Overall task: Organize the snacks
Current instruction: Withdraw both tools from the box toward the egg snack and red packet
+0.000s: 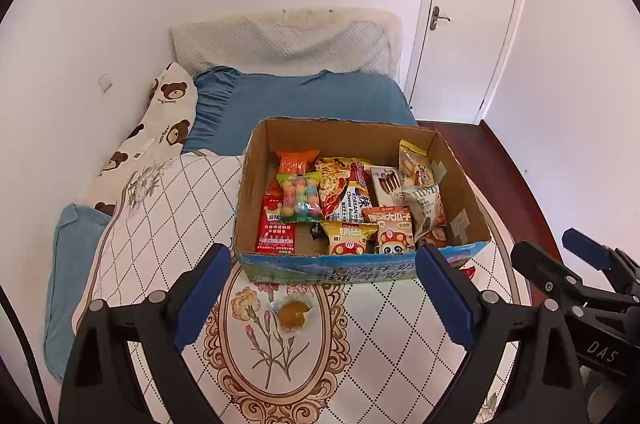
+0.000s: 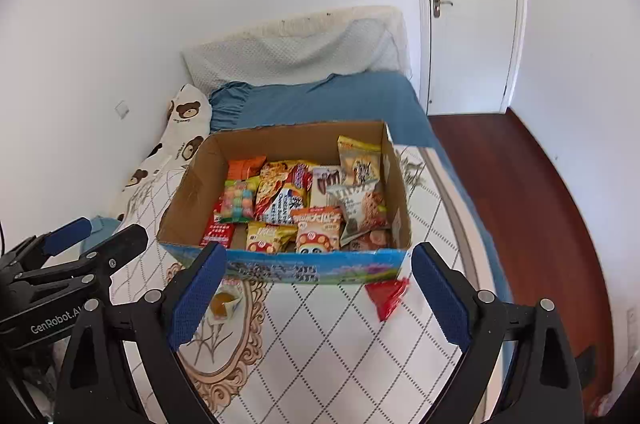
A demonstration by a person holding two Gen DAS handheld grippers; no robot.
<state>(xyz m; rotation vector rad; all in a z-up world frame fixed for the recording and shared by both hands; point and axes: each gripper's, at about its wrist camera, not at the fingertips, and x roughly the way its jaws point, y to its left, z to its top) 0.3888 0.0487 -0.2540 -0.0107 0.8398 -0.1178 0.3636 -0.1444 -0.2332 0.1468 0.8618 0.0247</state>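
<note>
A cardboard box [image 1: 460, 180] [image 2: 188, 192] stands on the patterned quilt, filled with several bright snack packets. In front of it lies a small clear-wrapped orange jelly cup [image 1: 294, 314] [image 2: 225, 304], and a red packet [image 2: 387, 295] [image 1: 469, 271] rests by the box's front right corner. My left gripper [image 1: 324, 296] hovers open above the jelly cup, nothing between its blue pads. My right gripper [image 2: 316, 296] is open too, with the red packet below and between its fingers, untouched. Each gripper shows at the edge of the other's view.
The quilt [image 1: 160, 224] covers a bed with a blue sheet [image 1: 320, 100], a grey pillow [image 1: 280, 44] and a bear-print pillow [image 1: 168, 112] by the left wall. Dark red wooden floor [image 2: 520, 204] lies to the right, with a shut white door [image 2: 472, 4] beyond.
</note>
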